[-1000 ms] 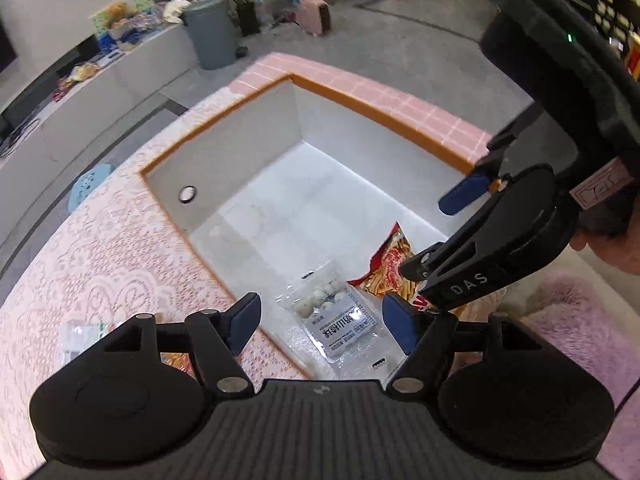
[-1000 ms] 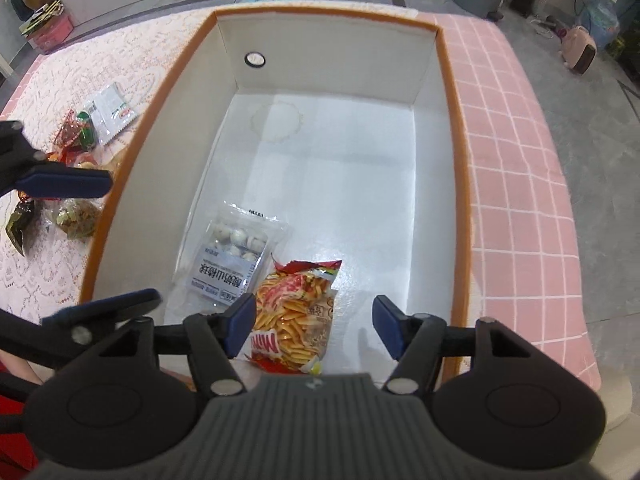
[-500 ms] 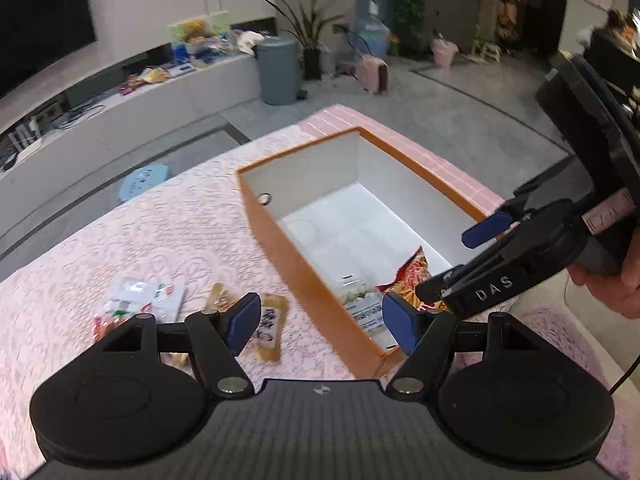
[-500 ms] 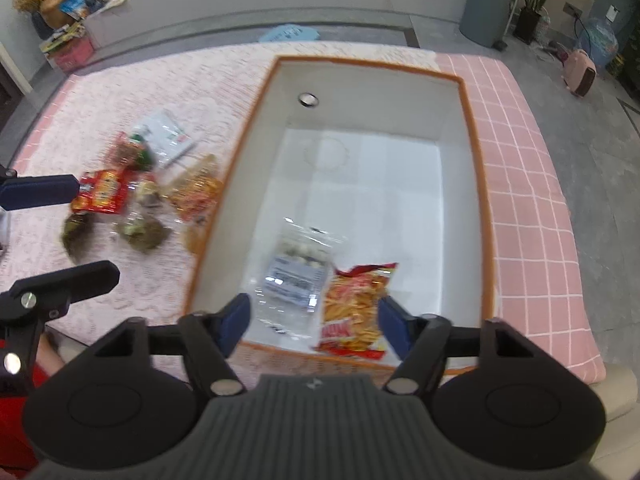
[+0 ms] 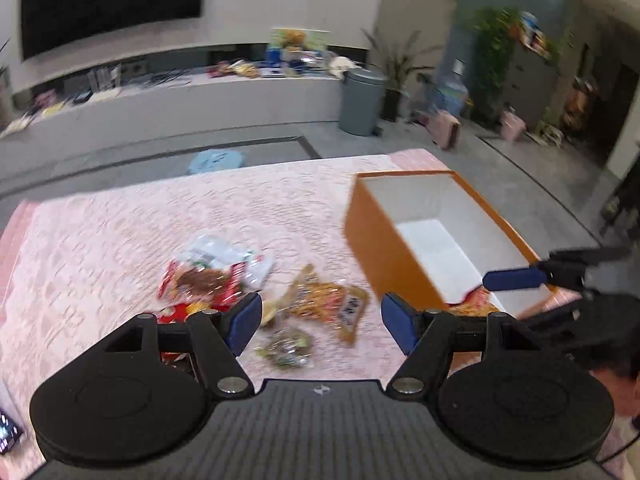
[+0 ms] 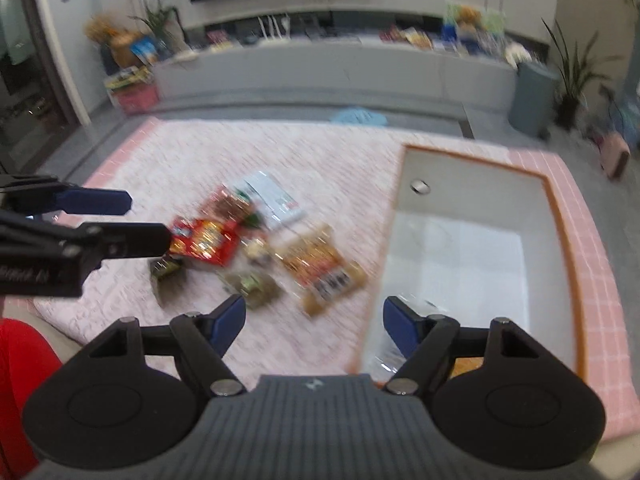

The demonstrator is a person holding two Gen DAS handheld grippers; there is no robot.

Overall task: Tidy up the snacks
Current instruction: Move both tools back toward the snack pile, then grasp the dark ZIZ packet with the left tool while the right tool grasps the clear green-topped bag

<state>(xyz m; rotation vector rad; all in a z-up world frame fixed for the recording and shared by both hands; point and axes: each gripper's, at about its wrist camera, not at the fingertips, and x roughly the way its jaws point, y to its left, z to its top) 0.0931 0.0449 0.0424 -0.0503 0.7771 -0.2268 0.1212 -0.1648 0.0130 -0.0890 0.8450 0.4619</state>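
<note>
A pile of snack packets lies on the pink lace cloth (image 5: 100, 240): a red packet (image 5: 200, 284), a white one (image 5: 224, 254), an orange-brown one (image 5: 324, 300) and a greenish one (image 5: 286, 348). My left gripper (image 5: 321, 322) hovers above the pile, open, with nothing between its fingers. To the right stands the orange box (image 5: 400, 264) with a white inside. My right gripper (image 6: 314, 322) is open and empty above the cloth, between the orange-brown packet (image 6: 324, 268) and the box (image 6: 556, 208). A clear packet (image 6: 384, 356) and an orange bag (image 6: 468, 364) lie in the box, mostly hidden.
The other gripper shows at each view's edge: right gripper (image 5: 532, 300), left gripper (image 6: 124, 220). A red sleeve (image 6: 20, 360) is at lower left. Beyond the table are grey floor, a grey bin (image 5: 362, 102) and a long low shelf (image 6: 320, 68) with clutter.
Both grippers have drawn back and up out of the box and swung left toward the snack pile. The right gripper's jaws have widened. The two packets stay in the box.
</note>
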